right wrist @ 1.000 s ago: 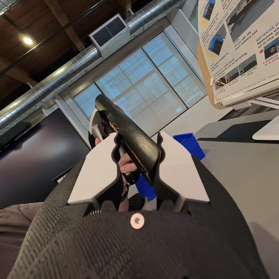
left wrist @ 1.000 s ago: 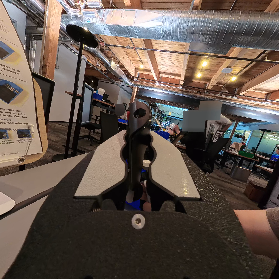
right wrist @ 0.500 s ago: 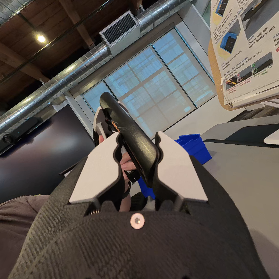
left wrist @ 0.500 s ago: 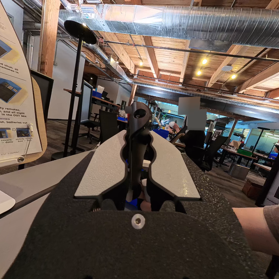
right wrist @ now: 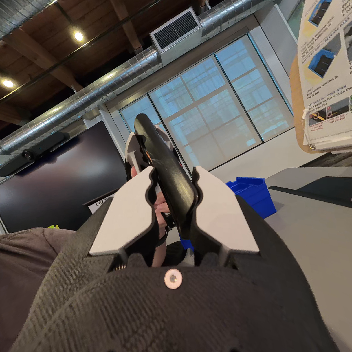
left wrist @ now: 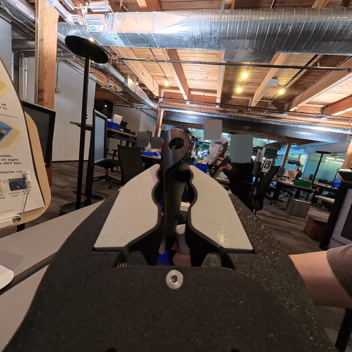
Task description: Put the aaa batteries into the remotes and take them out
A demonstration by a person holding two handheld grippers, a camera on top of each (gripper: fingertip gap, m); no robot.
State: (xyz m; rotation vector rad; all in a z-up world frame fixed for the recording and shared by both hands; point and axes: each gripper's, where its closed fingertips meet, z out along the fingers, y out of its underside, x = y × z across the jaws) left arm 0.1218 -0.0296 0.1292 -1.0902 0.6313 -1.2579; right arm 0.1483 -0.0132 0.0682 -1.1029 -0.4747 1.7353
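both grippers are clamped on one black remote (left wrist: 172,190), held up in the air above the grey tabletop (right wrist: 308,238) and clear of the blue bin (right wrist: 253,192). the left gripper (left wrist: 173,198) has its jaws together on the remote's thin edges; the right gripper (right wrist: 174,198) pinches its lower part, tilted up and leftward, with the left one's white fingers (right wrist: 131,150) visible behind it. to do this well, i'd keep the left grip steady as an anchor and let the right slide the cover along the body, not pry. no batteries are visible, and i can't tell whether the cover is on
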